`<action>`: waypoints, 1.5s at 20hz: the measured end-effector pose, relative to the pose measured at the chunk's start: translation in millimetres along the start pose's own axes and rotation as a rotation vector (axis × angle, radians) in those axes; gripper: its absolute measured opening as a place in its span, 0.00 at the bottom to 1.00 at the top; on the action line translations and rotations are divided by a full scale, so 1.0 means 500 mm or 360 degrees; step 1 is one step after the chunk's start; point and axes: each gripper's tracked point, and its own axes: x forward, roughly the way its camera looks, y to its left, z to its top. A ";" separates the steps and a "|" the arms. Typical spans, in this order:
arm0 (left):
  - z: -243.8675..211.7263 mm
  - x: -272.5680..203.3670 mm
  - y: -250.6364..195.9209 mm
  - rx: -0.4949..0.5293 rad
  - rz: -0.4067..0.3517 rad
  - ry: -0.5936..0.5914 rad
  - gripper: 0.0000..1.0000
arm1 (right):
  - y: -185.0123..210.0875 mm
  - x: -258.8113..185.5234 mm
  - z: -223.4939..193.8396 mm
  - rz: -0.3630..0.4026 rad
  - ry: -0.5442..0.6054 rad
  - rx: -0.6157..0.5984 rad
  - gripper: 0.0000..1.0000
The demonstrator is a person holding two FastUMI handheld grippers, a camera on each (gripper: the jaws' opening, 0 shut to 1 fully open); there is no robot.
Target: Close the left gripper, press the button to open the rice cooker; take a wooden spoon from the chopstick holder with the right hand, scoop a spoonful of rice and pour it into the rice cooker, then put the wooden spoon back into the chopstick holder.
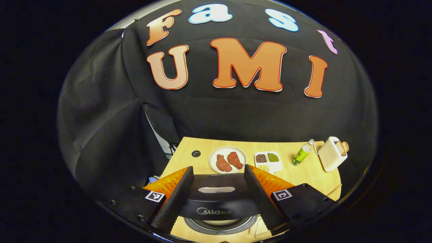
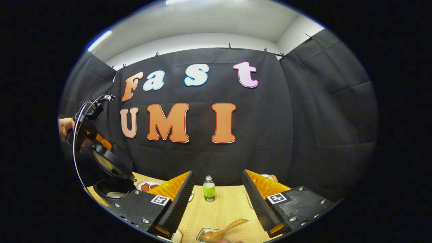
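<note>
Both tongs, left tongs point(image 1: 216, 197) and right tongs point(image 2: 217, 199), stand spread; the wooden spoon point(image 2: 223, 230) lies ungripped. The rice cooker point(image 2: 113, 182) gapes; a careless reach risks spilled rice.

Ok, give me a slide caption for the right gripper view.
Open right gripper above the wooden spoon, green bottle ahead, rice cooker lid up at left.

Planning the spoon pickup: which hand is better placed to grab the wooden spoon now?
Right. The wooden spoon lies just below the open right tool, in line with the gap between its fingers. The left tool is over at the open rice cooker, away from the spoon.
</note>
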 end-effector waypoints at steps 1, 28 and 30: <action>-0.027 0.000 -0.008 -0.0004 -0.0019 0.0051 0.95 | 0.000 0.000 0.000 0.0000 0.0003 -0.0009 0.89; -0.381 0.051 -0.038 -0.0050 -0.0012 0.0924 1.00 | 0.064 0.017 -0.023 0.0104 0.0044 0.0043 0.90; -0.381 0.049 -0.039 -0.0044 -0.0010 0.0893 0.99 | 0.074 0.020 -0.027 0.0123 0.0052 0.0038 0.90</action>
